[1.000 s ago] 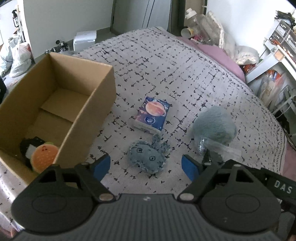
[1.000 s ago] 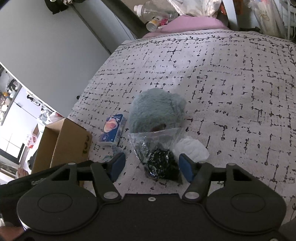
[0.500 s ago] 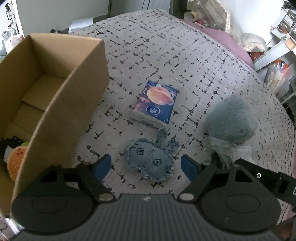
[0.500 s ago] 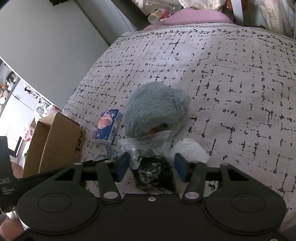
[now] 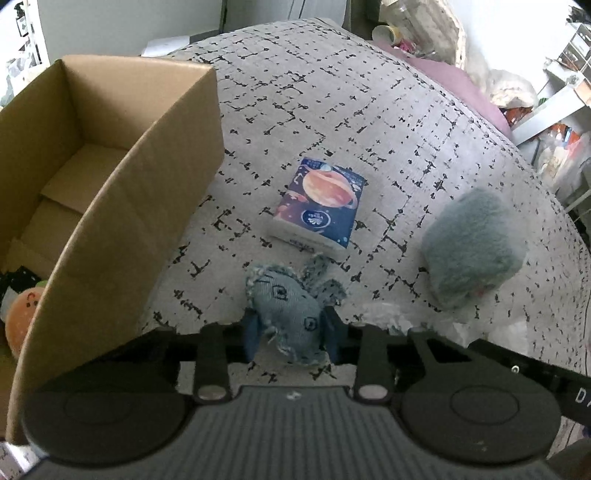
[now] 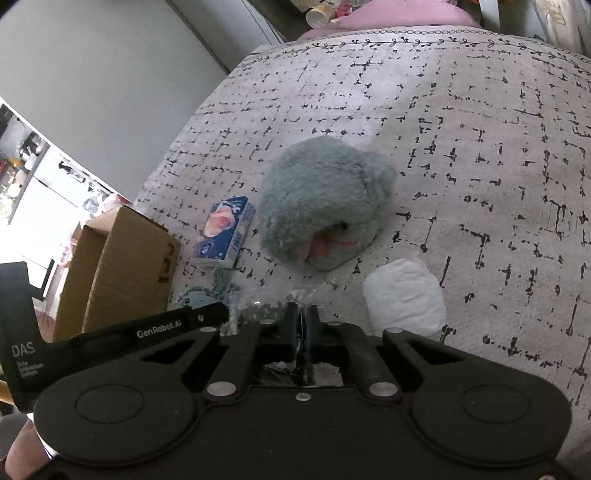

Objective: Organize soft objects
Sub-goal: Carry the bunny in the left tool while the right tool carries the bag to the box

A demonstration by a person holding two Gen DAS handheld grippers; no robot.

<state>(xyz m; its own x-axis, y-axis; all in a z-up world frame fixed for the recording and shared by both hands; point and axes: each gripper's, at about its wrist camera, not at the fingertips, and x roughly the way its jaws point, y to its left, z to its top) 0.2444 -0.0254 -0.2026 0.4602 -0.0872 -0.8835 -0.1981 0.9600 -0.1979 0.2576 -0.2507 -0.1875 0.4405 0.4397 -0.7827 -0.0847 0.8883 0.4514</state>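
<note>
Left gripper point(image 5: 291, 334) closing onto denim toy point(image 5: 291, 314) just right of cardboard box point(image 5: 122, 206) – long axis pointing away; right gripper point(image 6: 302, 323) clenched on clear bag point(image 6: 255, 308) – farther from box.

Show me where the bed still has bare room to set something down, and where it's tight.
Free: the wide quilt beyond the fluffy grey plush, toward the pink pillow. Inside the cardboard box, the far half of the floor is bare. Crowded: near both grippers, where the denim toy, tissue pack, clear bag and white bundle cluster.
</note>
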